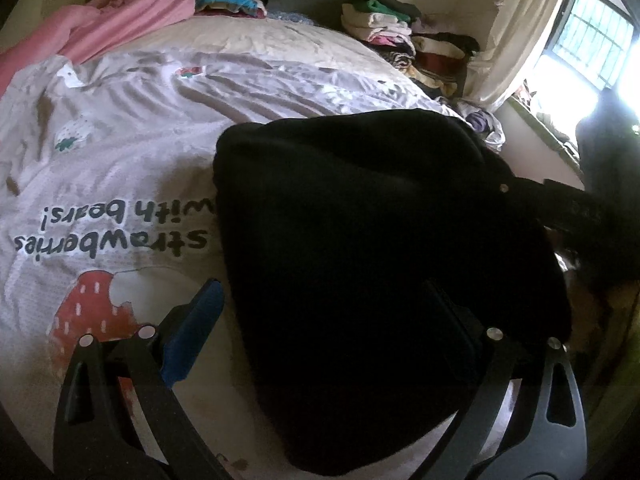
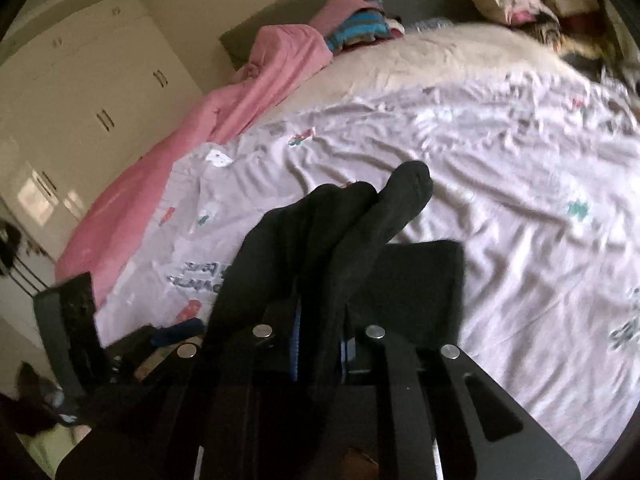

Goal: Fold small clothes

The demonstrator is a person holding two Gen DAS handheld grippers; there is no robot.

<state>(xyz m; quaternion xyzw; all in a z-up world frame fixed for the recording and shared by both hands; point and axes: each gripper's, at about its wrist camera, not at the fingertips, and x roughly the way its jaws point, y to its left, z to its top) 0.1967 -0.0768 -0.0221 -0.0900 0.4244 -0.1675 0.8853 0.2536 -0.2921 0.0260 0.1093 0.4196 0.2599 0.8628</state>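
While the right gripper (image 2: 318, 344) pinches the black socks (image 2: 360, 216), their length trails toward twelve o'clock over the bedsheet (image 2: 500, 168). The left gripper (image 1: 320, 312), jaws spread wide, straddles a black garment (image 1: 360, 240) stretching from six toward twelve o'clock, nearer that hand.

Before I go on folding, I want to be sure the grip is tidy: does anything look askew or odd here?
Slightly. The right tongs are shut on the black socks, whose toes splay apart rather than lying matched. The left tongs stand open over a black garment on the bedsheet. Nothing looks torn or spilled.
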